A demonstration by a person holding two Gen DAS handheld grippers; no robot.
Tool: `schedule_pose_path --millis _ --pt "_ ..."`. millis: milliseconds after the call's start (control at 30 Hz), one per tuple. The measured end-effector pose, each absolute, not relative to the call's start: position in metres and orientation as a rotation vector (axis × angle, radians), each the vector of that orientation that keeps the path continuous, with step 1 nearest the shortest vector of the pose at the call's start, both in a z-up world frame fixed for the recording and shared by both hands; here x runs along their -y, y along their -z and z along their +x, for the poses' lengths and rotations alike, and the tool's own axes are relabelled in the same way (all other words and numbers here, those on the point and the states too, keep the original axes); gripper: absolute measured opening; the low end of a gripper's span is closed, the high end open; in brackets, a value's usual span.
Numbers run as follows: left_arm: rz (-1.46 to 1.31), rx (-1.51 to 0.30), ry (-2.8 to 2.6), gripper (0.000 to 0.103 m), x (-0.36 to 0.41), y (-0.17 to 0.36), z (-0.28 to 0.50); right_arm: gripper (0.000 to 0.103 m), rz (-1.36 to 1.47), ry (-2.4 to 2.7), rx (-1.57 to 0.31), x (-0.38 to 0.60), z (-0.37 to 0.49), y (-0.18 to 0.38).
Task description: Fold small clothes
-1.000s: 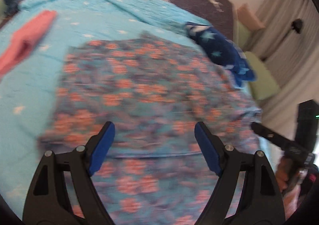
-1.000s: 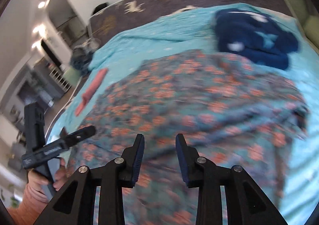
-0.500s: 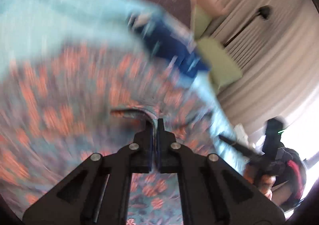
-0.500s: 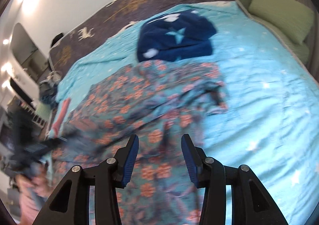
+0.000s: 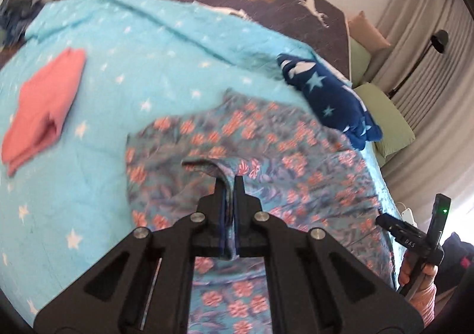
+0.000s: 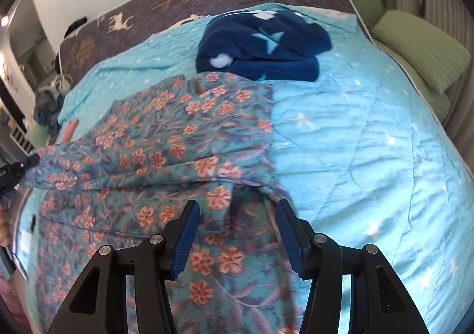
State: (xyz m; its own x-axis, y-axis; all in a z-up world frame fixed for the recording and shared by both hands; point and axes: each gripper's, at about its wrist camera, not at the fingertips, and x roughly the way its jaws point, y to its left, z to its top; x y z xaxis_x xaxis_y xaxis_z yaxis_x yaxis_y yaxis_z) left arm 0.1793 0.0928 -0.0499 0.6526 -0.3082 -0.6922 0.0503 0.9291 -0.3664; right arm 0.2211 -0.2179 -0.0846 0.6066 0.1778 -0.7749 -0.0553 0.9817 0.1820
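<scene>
left gripper (image 5: 229, 183) clamped on floral garment (image 5: 266, 156) edge mid-frame; right gripper (image 6: 237, 215) apart, empty. thin, floppy fabric: grab hems.

Bright, soft daylight; fisheye bending and dark corners, slight motion blur throughout.

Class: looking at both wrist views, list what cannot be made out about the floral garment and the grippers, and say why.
- Floral garment: near hem, cut off by the frame bottom in both views.
- Left gripper: depth of cloth pinched, hidden by its fingers.
- Right gripper: whether it touches the cloth, unclear.
</scene>
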Motion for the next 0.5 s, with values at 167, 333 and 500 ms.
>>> schedule_pose_path --millis 167,333,500 --pt "-0.38 -0.818 0.251 0.005 -0.1 0.033 0.181 0.055 0.094 -0.134 -0.898 0.207 0.221 0.081" --pt "-0.307 -0.716 0.235 0.01 -0.11 -0.002 0.169 0.055 0.109 -0.133 -0.89 0.21 0.219 0.077" --pt "-0.276 -0.927 0.059 0.021 -0.138 0.068 0.185 0.055 0.117 -0.131 -0.89 0.217 0.213 0.078"
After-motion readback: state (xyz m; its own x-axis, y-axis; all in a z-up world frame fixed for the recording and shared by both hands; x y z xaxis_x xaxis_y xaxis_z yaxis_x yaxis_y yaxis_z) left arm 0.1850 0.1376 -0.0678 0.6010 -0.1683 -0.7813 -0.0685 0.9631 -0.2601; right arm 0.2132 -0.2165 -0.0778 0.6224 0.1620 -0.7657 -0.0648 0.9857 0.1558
